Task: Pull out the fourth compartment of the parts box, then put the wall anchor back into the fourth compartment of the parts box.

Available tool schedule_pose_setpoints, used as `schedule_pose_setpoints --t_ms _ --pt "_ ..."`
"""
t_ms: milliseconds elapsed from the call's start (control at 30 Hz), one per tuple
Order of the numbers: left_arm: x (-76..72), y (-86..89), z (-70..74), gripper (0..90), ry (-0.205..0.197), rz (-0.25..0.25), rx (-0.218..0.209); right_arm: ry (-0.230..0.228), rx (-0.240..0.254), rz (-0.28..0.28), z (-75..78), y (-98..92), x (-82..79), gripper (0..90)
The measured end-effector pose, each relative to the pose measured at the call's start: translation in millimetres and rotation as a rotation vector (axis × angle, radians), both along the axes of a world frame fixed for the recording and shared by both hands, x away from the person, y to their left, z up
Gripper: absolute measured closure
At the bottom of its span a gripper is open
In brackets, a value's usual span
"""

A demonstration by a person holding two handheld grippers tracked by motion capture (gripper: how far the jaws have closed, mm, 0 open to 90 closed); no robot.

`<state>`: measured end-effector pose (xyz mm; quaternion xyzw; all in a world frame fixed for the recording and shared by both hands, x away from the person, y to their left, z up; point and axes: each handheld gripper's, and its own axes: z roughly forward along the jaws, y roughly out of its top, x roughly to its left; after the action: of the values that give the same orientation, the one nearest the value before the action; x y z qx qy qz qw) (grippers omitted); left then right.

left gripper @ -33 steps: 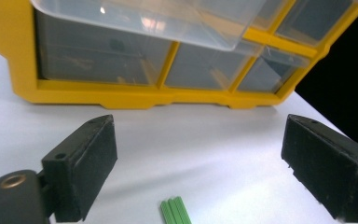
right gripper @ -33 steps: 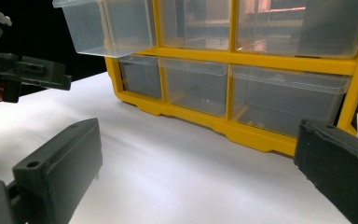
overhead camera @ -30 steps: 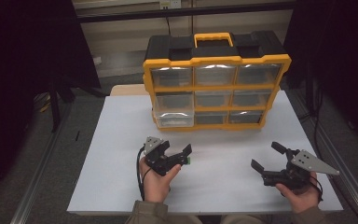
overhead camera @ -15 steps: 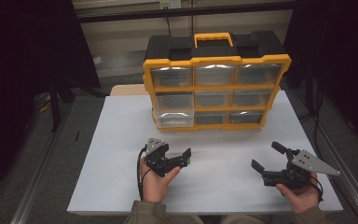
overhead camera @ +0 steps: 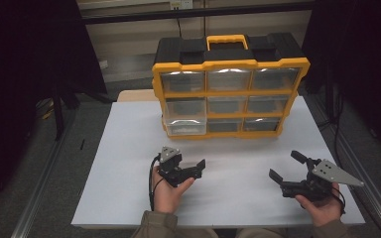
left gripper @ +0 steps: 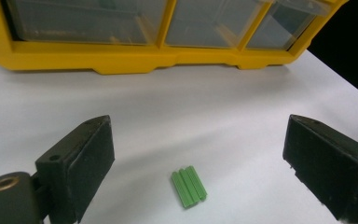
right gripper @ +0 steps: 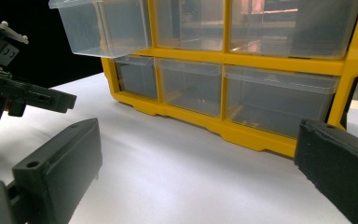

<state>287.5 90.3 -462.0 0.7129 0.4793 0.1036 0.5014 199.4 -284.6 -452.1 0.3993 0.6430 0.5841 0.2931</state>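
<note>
Both tongs spread and hold nothing — the left tongs [left gripper: 196, 158] hover over a green strip [left gripper: 189, 186] on the bench [overhead camera: 129, 148], the right tongs [overhead camera: 290, 168] face the organizer [overhead camera: 228, 64].

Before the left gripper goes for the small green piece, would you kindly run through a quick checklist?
1. Left gripper open wide: ok.
2. Green piece between its jaws, lying flat on the white table: ok.
3. Nothing else near the piece: ok.
4. Right gripper open and apart from the left: ok.
5. A drawer of the yellow organizer pulled out to receive it: ok, lower left one.
6. That drawer empty: cannot tell.
</note>
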Motion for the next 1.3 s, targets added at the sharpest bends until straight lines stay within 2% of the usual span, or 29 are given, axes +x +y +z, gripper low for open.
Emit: schedule_pose_setpoints --t_ms 300,533,667,700,900,1033,1067,1300 --pt "1.0 0.1 -2.1 9.4 0.03 -0.018 0.013 -0.004 -0.007 -0.012 0.9 -3.0 -3.0 0.8" --pt "4.7 0.4 -2.3 9.5 0.027 -0.031 0.03 0.0 -0.007 -0.016 0.1 -5.1 -2.9 0.8" --pt "4.4 1.2 -3.2 10.8 0.062 -0.03 0.015 -0.006 -0.006 -0.021 0.9 -6.3 -4.2 0.8" --pt "4.6 2.2 -3.3 10.2 0.06 -0.027 0.029 -0.004 -0.003 -0.022 1.0 -6.1 -4.4 0.8" --pt "4.5 2.2 -3.6 9.6 0.075 -0.031 0.044 -0.006 -0.004 -0.021 1.3 -6.9 -5.1 0.8" --pt "4.0 3.5 -4.0 9.2 0.105 -0.024 0.063 -0.008 -0.01 -0.019 2.0 -6.4 -5.3 0.8" --pt "4.0 3.1 -4.5 9.3 0.11 -0.027 0.055 -0.009 -0.012 -0.018 2.2 -6.5 -5.3 0.8" --pt "5.2 3.7 -5.0 10.5 0.152 -0.025 0.073 -0.012 -0.009 -0.02 1.8 -6.8 -4.4 0.8"
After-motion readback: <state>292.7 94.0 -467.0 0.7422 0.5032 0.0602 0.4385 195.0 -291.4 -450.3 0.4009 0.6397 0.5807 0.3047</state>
